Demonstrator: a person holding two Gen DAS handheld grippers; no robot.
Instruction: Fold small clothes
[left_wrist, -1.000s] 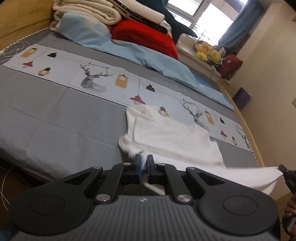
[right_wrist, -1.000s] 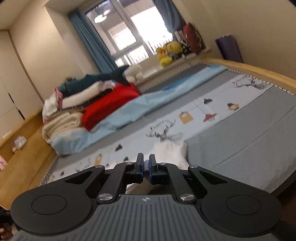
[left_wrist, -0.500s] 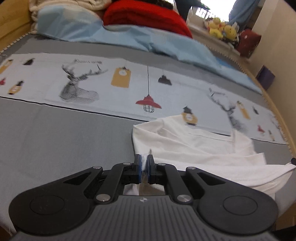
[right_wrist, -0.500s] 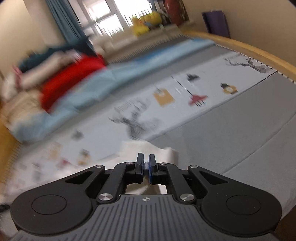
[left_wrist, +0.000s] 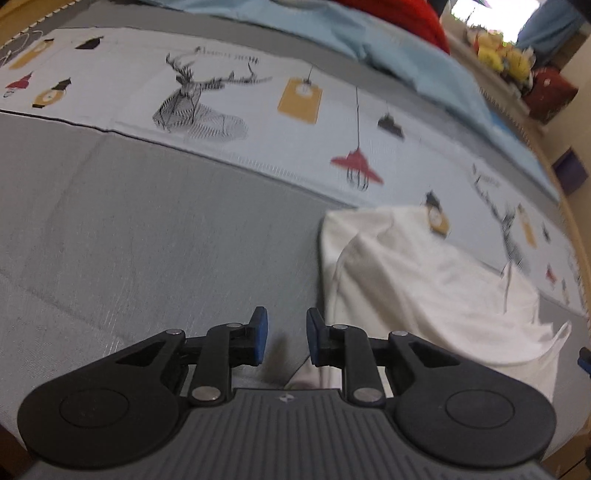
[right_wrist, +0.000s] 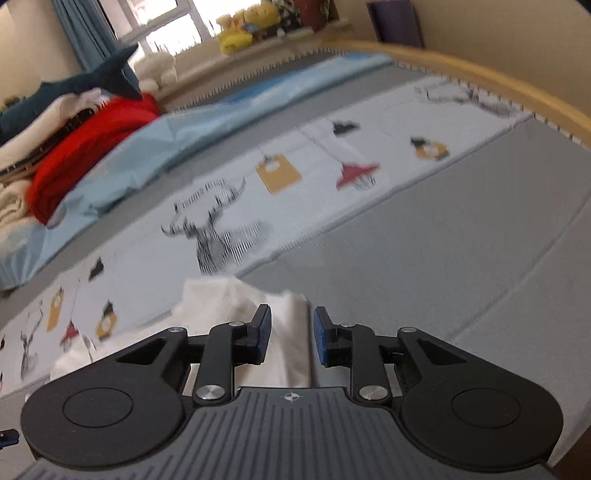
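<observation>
A small white garment (left_wrist: 413, 291) lies folded over on the grey bed cover (left_wrist: 147, 240), partly on the printed white strip. My left gripper (left_wrist: 282, 336) hovers low at the garment's left edge. Its jaws are opening over grey cover, with only a scrap of white cloth just below them. In the right wrist view the same garment (right_wrist: 221, 306) lies under my right gripper (right_wrist: 291, 336). Those jaws are also opening; cloth shows in the gap, but the pads do not press on it.
A red blanket (right_wrist: 92, 147), cream bedding and a light-blue sheet (right_wrist: 207, 136) are piled at the bed's far side. Plush toys (right_wrist: 247, 22) sit by the window. A wooden bed frame (right_wrist: 480, 74) runs along the right edge.
Both grippers came down and forward over the bed. Their jaws, shut on the white garment's edge before, have parted and let it go; the lifted edge now lies on the bed.
</observation>
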